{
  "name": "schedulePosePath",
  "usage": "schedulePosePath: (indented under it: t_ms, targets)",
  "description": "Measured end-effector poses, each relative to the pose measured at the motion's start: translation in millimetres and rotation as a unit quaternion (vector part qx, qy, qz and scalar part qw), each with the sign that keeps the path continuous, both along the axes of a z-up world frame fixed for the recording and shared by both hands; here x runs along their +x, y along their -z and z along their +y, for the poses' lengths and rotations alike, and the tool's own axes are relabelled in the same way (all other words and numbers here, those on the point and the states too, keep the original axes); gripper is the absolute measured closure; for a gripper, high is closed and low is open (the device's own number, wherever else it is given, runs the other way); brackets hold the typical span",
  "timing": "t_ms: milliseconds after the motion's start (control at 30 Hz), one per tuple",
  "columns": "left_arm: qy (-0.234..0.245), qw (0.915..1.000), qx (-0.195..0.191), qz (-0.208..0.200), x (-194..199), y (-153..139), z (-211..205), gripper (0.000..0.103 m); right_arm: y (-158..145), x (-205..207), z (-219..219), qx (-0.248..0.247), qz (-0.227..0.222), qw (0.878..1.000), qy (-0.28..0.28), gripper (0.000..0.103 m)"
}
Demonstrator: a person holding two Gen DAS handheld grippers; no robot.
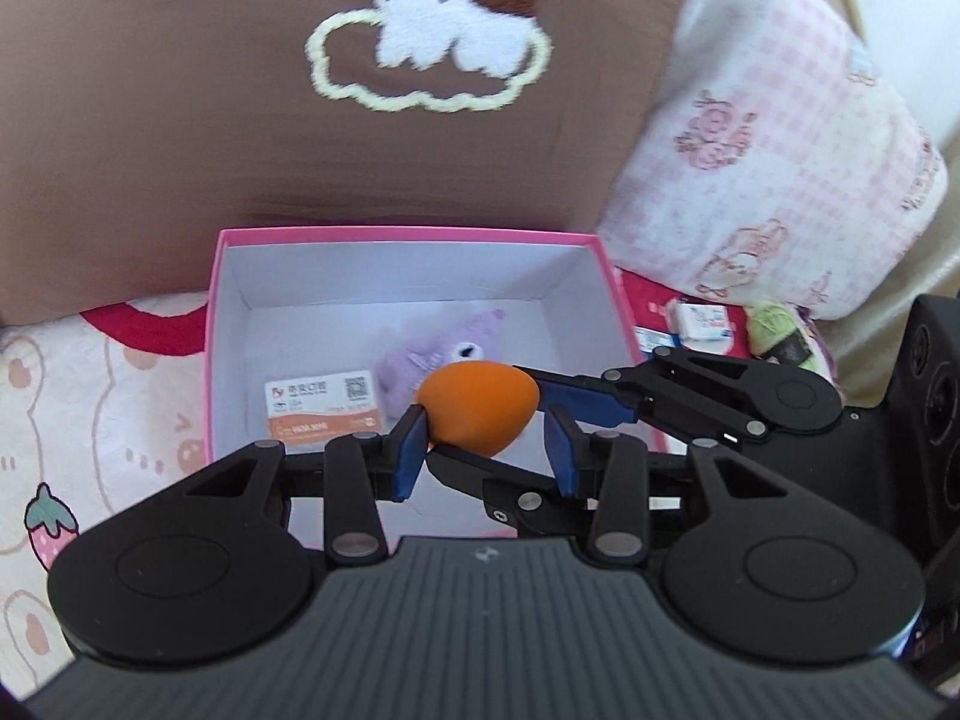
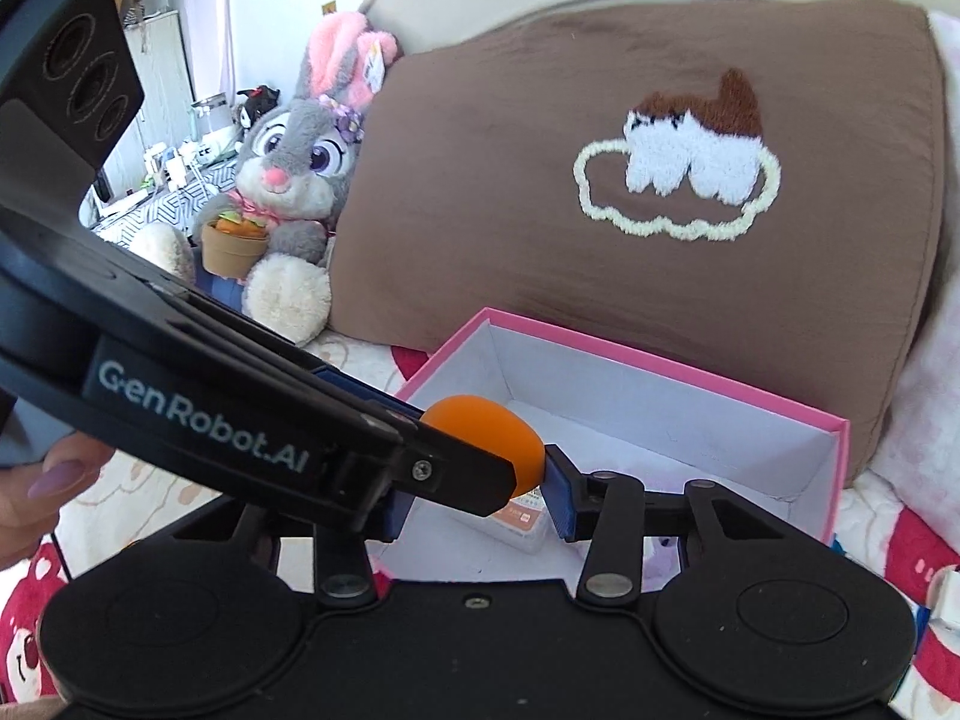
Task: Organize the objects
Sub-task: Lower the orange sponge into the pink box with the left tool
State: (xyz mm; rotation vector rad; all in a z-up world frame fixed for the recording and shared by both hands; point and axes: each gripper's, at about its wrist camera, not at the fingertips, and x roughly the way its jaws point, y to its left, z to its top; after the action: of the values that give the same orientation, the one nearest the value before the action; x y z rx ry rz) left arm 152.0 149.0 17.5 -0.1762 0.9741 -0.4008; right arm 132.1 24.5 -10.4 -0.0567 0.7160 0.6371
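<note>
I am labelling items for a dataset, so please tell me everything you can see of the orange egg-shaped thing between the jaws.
The orange sponge is egg-shaped, smooth, matte and unmarked, and looks like soft foam. It lies sideways in the air over the near edge of the open pink box. The left gripper appears to pinch one end in its jaws; one blue pad of the right gripper touches the other.
</note>
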Motion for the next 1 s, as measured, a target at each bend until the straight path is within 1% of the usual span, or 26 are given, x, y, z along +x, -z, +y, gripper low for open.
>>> schedulePosePath:
  t_ms: [133, 200, 233, 367, 433, 467, 633, 667, 733, 800, 1000]
  targets:
    - [-0.024, 0.9995, 0.008, 0.021, 29, 20, 7, 0.064, 17, 33, 15, -0.005, 0.041, 0.999, 0.014, 0.054]
    - [-0.032, 0.9987, 0.009, 0.038, 44, 32, 11, 0.065, 27, 52, 20, 0.000, 0.072, 0.997, 0.023, 0.054]
    - [-0.033, 0.9986, 0.009, 0.039, 50, 38, 13, 0.065, 32, 59, 21, 0.002, 0.080, 0.996, 0.033, 0.054]
    - [-0.050, 0.9982, 0.006, 0.033, 67, 55, 17, 0.065, 46, 74, 32, -0.012, 0.081, 0.996, 0.045, 0.054]
    - [-0.057, 0.9978, 0.010, 0.032, 73, 64, 18, 0.066, 53, 83, 34, -0.010, 0.096, 0.994, 0.048, 0.054]
    - [-0.063, 0.9972, 0.008, 0.038, 76, 68, 20, 0.066, 58, 88, 35, -0.008, 0.105, 0.993, 0.049, 0.053]
    - [-0.075, 0.9963, 0.007, 0.042, 88, 82, 25, 0.066, 66, 100, 42, -0.023, 0.103, 0.994, 0.038, 0.051]
    - [-0.074, 0.9964, 0.005, 0.042, 90, 84, 25, 0.066, 66, 99, 44, -0.031, 0.098, 0.994, 0.039, 0.051]
    - [-0.068, 0.9967, 0.013, 0.041, 90, 85, 24, 0.067, 66, 97, 49, -0.049, 0.083, 0.995, 0.026, 0.050]
    - [-0.070, 0.9966, 0.015, 0.040, 89, 87, 24, 0.067, 68, 99, 49, -0.049, 0.083, 0.995, 0.022, 0.050]
    - [-0.080, 0.9959, 0.003, 0.042, 92, 99, 28, 0.066, 77, 107, 46, -0.045, 0.094, 0.994, 0.020, 0.049]
